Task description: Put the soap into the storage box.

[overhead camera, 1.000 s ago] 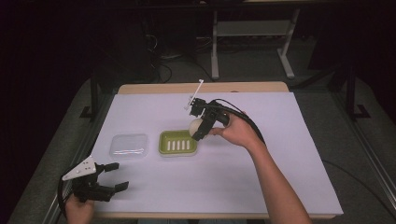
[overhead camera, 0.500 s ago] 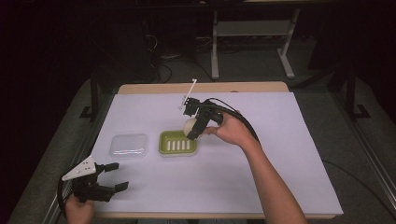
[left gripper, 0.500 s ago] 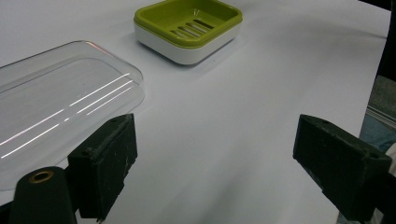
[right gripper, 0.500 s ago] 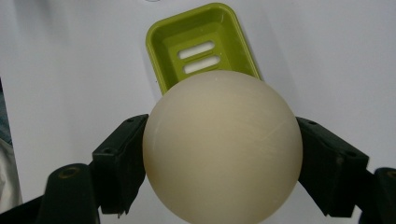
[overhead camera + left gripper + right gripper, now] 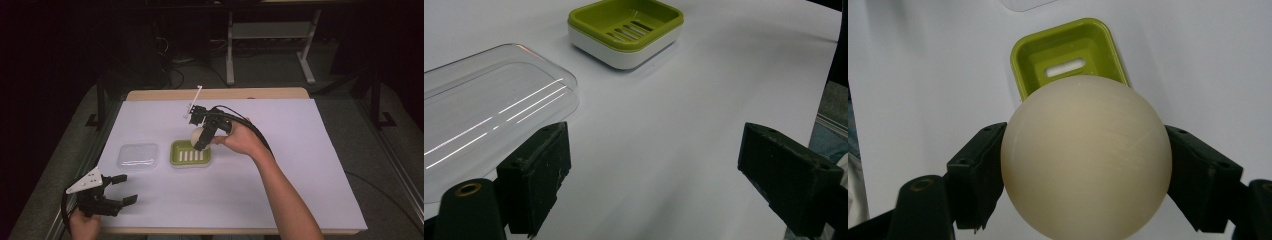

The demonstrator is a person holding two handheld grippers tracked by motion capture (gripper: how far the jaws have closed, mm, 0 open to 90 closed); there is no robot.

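Near frame centre, my right gripper [image 5: 200,136] clamps the ball [image 5: 196,134] above the dish [image 5: 190,154]; lower left, my left gripper [image 5: 121,189] gapes.

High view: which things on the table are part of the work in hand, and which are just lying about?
In the job:
- cream ball, clamped in the right gripper
- green slotted dish, right beneath the ball

Lying about:
- clear plastic lid, left of the dish
- left gripper, open, resting at the near edge of the table
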